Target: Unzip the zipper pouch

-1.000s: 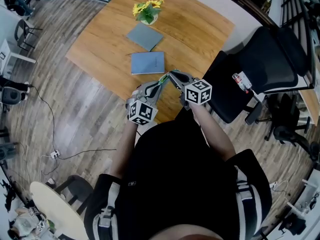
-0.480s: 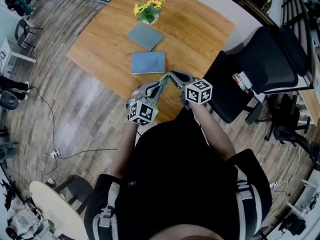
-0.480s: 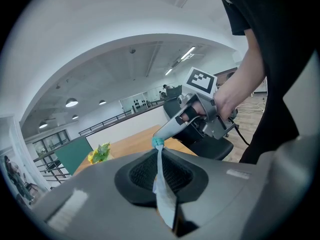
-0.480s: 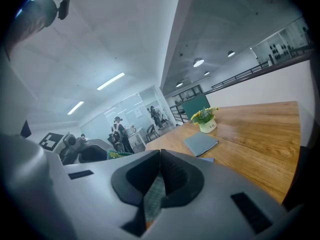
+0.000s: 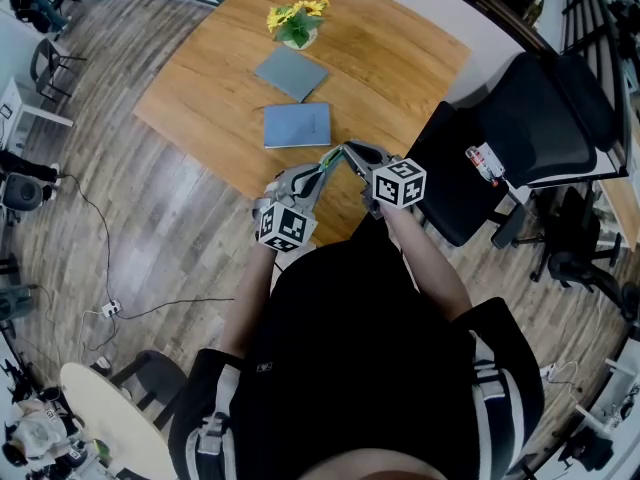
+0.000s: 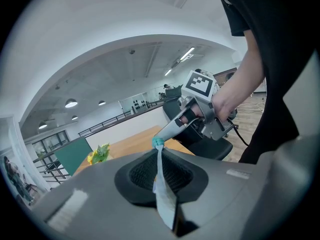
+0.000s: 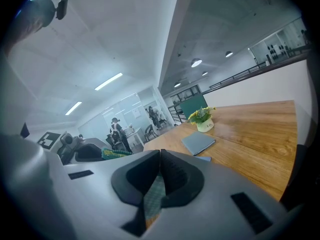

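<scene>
left claw (image 6: 161, 170): clamped tight on a thin pale edge of the zipper pouch (image 6: 164, 196). That strip runs straight out of the jaws to a teal end.
right claw (image 7: 159, 176): squeezed together too, pinching a greenish woven bit of the pouch. Honestly can't tell which part of it.
pouch spot: up in the air between the two claws, off the table (image 5: 400, 58). From the head view it's the small green thing right where the claw tips meet.
zipper teeth (image 7: 119, 154): green row showing just beside the left claw's tip in the right gripper view.
claw tips: pretty much nose to nose. The right one's tip sits right at that teal end, just past the left claw.
beyond the claws: a blue-grey book (image 5: 296, 125) lying flat on the table, a second blue-grey book (image 5: 289, 73) further out, then a pot of yellow flowers (image 5: 295, 23) past that.
off to the right claw's outer side: black office chair (image 5: 520, 128), next to the table.
</scene>
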Demonstrator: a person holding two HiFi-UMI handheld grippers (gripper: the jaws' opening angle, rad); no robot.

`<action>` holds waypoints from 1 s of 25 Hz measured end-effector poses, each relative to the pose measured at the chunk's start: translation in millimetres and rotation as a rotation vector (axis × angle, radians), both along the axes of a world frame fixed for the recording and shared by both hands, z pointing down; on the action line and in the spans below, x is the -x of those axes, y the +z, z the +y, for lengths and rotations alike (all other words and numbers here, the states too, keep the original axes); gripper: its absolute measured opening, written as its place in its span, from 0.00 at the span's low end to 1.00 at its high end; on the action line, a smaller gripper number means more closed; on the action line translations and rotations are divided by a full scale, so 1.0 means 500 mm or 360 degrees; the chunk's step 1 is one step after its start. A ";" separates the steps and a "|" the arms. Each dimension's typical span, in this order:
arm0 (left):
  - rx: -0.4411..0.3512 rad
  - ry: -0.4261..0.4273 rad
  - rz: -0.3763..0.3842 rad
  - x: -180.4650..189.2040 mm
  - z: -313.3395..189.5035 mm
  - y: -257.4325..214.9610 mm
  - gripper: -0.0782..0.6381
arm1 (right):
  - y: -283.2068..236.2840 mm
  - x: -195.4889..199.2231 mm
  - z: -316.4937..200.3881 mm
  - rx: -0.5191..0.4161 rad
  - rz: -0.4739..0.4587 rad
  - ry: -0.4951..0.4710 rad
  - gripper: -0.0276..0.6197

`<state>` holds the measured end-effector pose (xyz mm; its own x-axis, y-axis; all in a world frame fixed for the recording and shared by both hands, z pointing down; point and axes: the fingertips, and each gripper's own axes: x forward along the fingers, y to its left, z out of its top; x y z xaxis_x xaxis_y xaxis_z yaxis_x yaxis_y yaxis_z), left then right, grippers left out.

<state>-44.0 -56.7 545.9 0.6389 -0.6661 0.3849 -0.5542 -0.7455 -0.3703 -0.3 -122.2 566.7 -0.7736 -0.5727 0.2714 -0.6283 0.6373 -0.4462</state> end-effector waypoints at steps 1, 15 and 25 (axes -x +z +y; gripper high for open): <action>0.0000 0.0001 0.0000 0.000 0.000 0.000 0.13 | 0.001 -0.001 0.000 -0.0001 0.0001 0.0000 0.05; -0.0008 0.0015 0.0001 -0.004 0.011 -0.005 0.13 | 0.004 -0.010 0.001 -0.0011 0.0039 0.0018 0.05; -0.0008 0.0025 -0.0005 -0.012 0.017 -0.003 0.13 | 0.009 -0.017 0.003 -0.0007 0.0046 0.0024 0.05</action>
<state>-38.2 -48.4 544.2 0.6481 -0.6578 0.3836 -0.5410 -0.7523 -0.3761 8.0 -120.5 571.5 -0.7566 -0.5856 0.2909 -0.6506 0.6296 -0.4247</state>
